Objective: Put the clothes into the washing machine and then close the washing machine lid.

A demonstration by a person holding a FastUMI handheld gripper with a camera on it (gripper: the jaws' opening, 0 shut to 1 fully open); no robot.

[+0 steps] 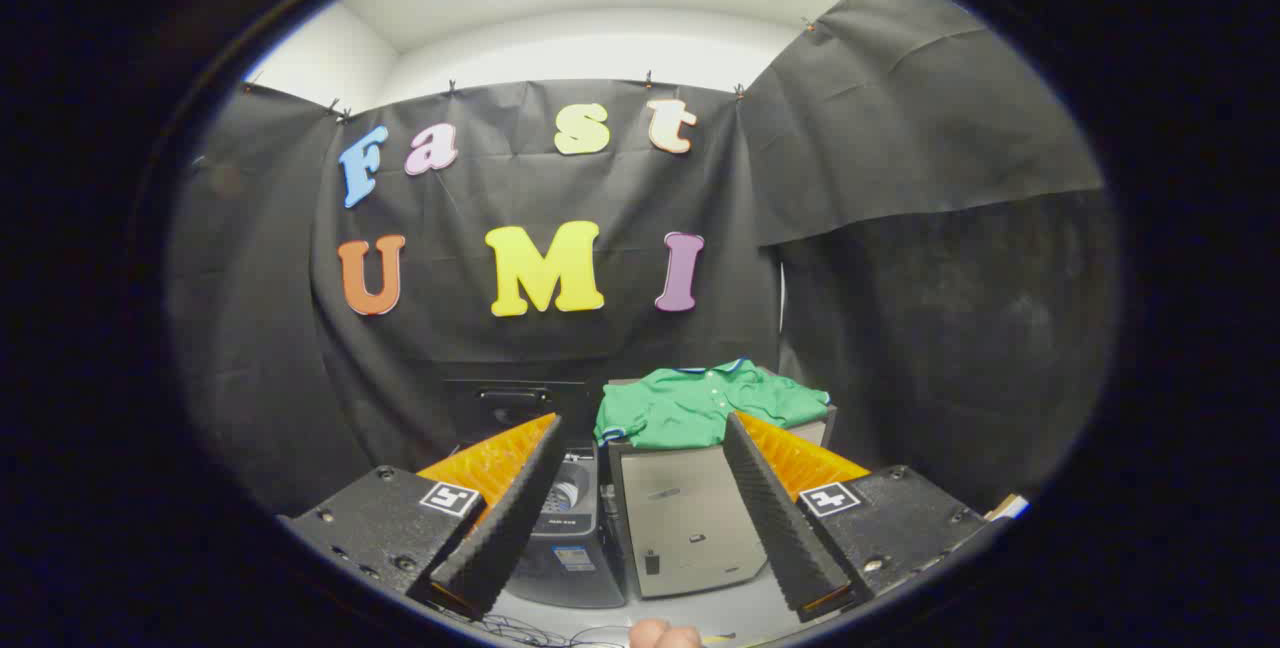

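The gripper [640, 448] is held up in the air with its two fingers spread wide apart and nothing between them. Beyond the fingers, seen through the gap, stands a small grey cabinet [690, 523] on a pale floor [720, 618]. A green polo shirt [705, 406] lies crumpled on top of the cabinet, just past the right finger's tip and apart from it. Directly beside the cabinet, ahead of the left finger, sits a dark washing machine [565, 528] with its lid [515, 403] raised upright behind the opening, so the drum shows. Black cloth hangs as the booth's wall [950, 258] behind and to both sides, and white room wall and ceiling show above it. A fingertip [662, 635] shows below the fingers.
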